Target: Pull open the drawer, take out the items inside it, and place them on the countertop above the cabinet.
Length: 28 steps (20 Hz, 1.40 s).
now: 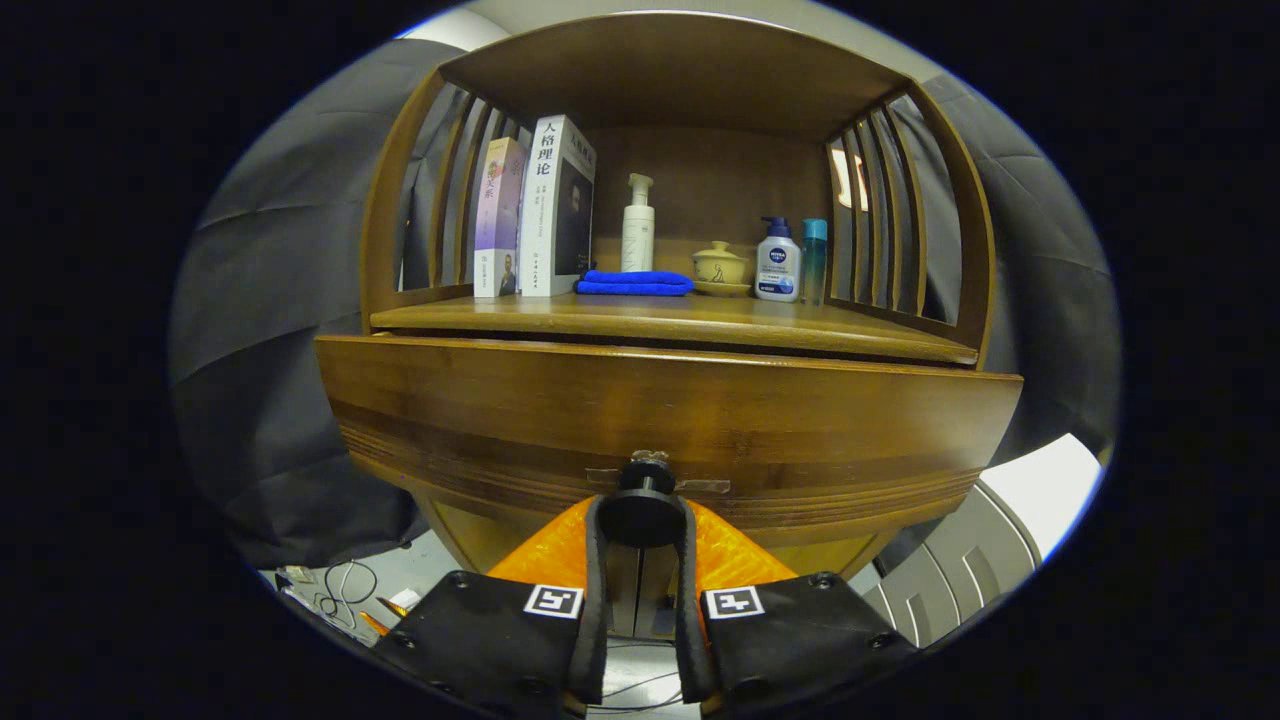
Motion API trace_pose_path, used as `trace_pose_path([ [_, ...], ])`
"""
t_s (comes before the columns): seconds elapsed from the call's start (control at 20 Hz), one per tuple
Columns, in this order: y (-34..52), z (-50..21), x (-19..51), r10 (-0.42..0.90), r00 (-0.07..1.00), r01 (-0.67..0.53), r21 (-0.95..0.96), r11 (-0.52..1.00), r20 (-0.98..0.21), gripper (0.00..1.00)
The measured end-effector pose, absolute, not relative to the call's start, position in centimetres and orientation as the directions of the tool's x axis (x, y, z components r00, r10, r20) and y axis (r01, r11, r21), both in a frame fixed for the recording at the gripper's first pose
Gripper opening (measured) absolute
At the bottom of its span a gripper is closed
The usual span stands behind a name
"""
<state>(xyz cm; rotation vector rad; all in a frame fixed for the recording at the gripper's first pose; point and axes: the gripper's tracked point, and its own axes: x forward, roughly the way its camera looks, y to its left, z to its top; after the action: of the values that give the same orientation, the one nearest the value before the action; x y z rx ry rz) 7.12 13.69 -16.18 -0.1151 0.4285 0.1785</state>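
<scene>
Gripper view: cabinet [420, 200] straight ahead; on the countertop [660, 315], going left to right, two books [535, 210] at 11 o'clock, blue cloth [634, 283], white pump bottle [637, 225] at 12, lidded cup [720, 265], lotion bottle [777, 262], teal bottle [814, 260] at 1. Below, the drawer [660, 400] front juts out slightly, looks partly pulled; inside hidden, contents unknown. Gripper [640, 530] at 6 o'clock is nearly closed, both fingers clamped on the round knob [641, 510] for pulling.
</scene>
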Motion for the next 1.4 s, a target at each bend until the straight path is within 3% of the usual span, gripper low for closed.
trace_pose_path([
  [1.3,12.9,-15.8,-4.7,0.216,0.889,-0.275,-0.094,0.957,-0.403,0.3],
  [1.35,13.1,-16.0,-4.6,0.224,0.887,-0.282,-0.09,0.955,-0.404,0.31],
  [1.4,13.0,-15.7,-5.0,0.233,0.89,-0.29,-0.092,0.952,-0.392,0.37],
])
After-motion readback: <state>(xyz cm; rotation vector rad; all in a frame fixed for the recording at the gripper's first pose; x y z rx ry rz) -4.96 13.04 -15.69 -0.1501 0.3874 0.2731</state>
